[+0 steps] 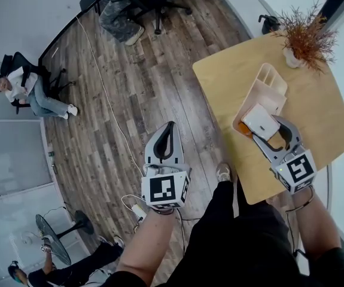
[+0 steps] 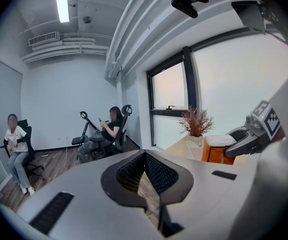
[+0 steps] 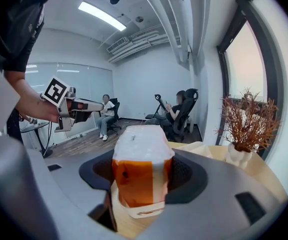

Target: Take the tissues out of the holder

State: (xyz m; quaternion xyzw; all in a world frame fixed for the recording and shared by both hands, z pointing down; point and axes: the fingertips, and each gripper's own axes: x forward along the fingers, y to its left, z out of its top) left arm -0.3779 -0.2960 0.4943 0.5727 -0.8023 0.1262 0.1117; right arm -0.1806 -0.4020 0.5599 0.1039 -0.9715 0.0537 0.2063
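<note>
An orange tissue pack with a white top (image 1: 260, 121) sits at the near end of a cream holder (image 1: 268, 84) on the round wooden table (image 1: 315, 124). My right gripper (image 1: 265, 128) is shut on the pack, a pad pressing each side. In the right gripper view the tissue pack (image 3: 141, 169) stands upright between the jaws, with a white rim under it; whether it still rests in the holder (image 3: 198, 149) I cannot tell. My left gripper (image 1: 168, 128) hangs over the wood floor left of the table, shut and empty; its view shows the left gripper (image 2: 145, 156) with tips touching.
A dried reddish plant in a white vase (image 1: 302, 39) stands at the table's far side. A black object (image 1: 269, 23) lies by the far edge. One person sits at the left (image 1: 25, 91), another in an office chair at the top (image 1: 124, 8). A floor fan (image 1: 55, 238) is at the lower left.
</note>
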